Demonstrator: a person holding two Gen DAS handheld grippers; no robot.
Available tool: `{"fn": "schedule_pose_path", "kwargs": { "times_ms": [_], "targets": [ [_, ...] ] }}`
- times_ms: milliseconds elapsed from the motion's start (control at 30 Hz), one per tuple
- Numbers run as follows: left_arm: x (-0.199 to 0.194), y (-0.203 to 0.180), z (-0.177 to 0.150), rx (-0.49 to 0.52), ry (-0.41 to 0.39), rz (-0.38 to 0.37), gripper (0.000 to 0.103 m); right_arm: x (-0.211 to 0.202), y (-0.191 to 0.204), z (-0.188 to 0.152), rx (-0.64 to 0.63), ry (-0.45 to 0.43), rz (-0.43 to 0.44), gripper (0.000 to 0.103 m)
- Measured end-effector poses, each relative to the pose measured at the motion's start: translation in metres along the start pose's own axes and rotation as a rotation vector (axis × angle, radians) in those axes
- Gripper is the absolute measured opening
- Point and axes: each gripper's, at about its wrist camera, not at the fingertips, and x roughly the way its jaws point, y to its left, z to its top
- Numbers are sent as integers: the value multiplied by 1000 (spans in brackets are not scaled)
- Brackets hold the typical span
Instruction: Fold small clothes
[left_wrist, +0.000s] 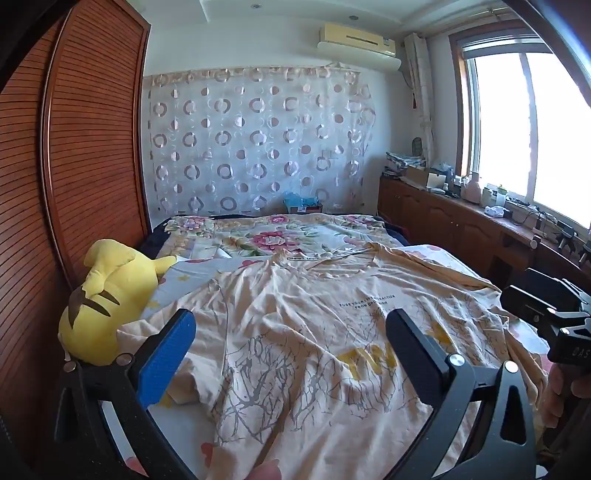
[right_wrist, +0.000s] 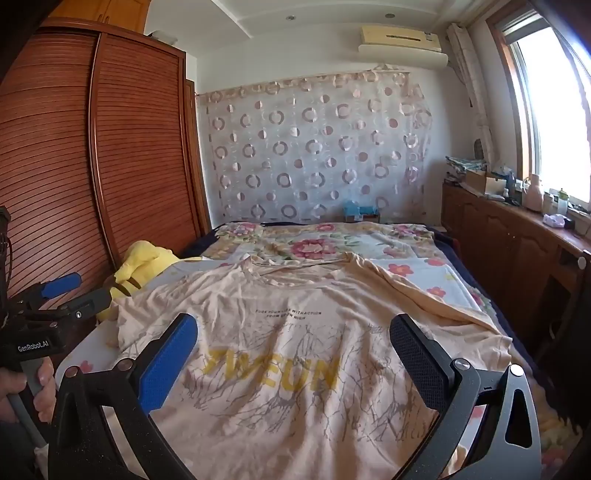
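- Left hand-held gripper (left_wrist: 291, 341): jaws wide, nothing between, hovering over the T-shirt (left_wrist: 332, 332), w/ the shirt's left part just below.
- Right hand-held gripper (right_wrist: 295, 347): also wide & empty, above the yellow print.
- T-shirt lies spread front-up on the bed (right_wrist: 443, 273), wrinkled, collar at the far end from both grippers, hem nearest; right sleeve bunched.
- Yellow plush toy (left_wrist: 107, 299) sits left of the left gripper, touching the shirt's edge.
- Step, prob.: start of fold, nothing grasped yet.
- Next move needs: lower each gripper to a hem corner or side edge, pinch the top layer only, avoid snagging the bedsheet.
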Motion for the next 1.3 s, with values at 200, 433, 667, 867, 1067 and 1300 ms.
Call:
{"fn": "schedule_pose_path", "kwargs": {
  "times_ms": [200, 433, 667, 867, 1067, 1300],
  "targets": [
    [0, 0, 0, -4, 1, -2, 103, -1, 1, 1, -1, 2, -5, 103],
    [0, 0, 0, -6, 0, 0, 103, -2, 1, -1, 3, -8, 3, 103],
    [0, 0, 0, -4, -1, 0, 103, -2, 0, 0, 7, -8, 3, 103],
    [0, 0, 0, -3, -3, 2, 103, -2, 0, 1, 8, -10, 2, 103],
    [0, 0, 0, -1, -3, 2, 103, -2, 0, 1, 9, -11, 3, 103],
    [0, 0, 0, 0, -4, 3, 103, -2, 1, 0, 8, -10, 2, 103]
  ]
}}
